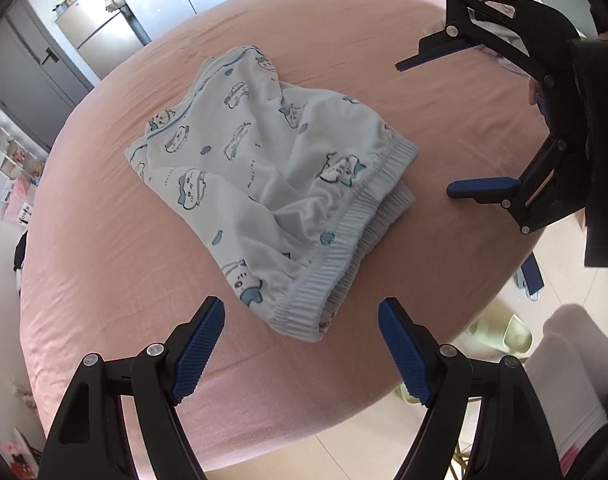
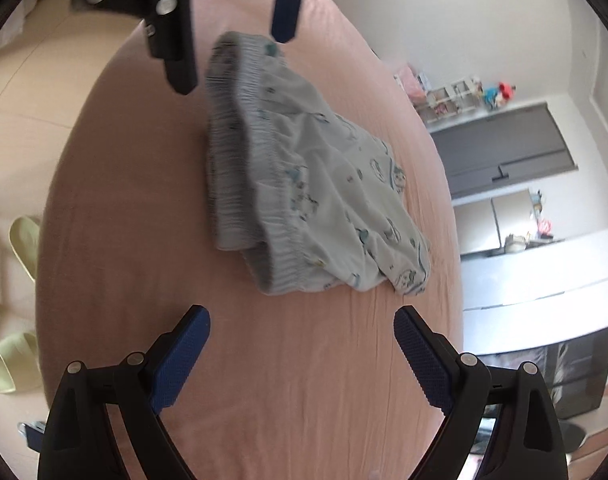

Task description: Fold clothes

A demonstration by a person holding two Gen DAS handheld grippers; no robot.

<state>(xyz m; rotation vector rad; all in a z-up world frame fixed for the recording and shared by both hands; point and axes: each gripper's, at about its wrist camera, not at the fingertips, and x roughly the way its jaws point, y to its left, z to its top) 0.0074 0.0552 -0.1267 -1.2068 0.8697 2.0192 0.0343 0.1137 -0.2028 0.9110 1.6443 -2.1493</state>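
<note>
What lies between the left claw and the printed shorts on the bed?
Only bare pink sheet separates the left claw from the printed shorts, seen in the left wrist view.

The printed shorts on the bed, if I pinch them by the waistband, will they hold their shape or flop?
The shorts will probably flop: the thin fabric already lies creased and folded over itself. The ribbed waistband looks thicker, so it likely gives a surer grip. They seem light and may slide on the pink sheet if pushed.
</note>
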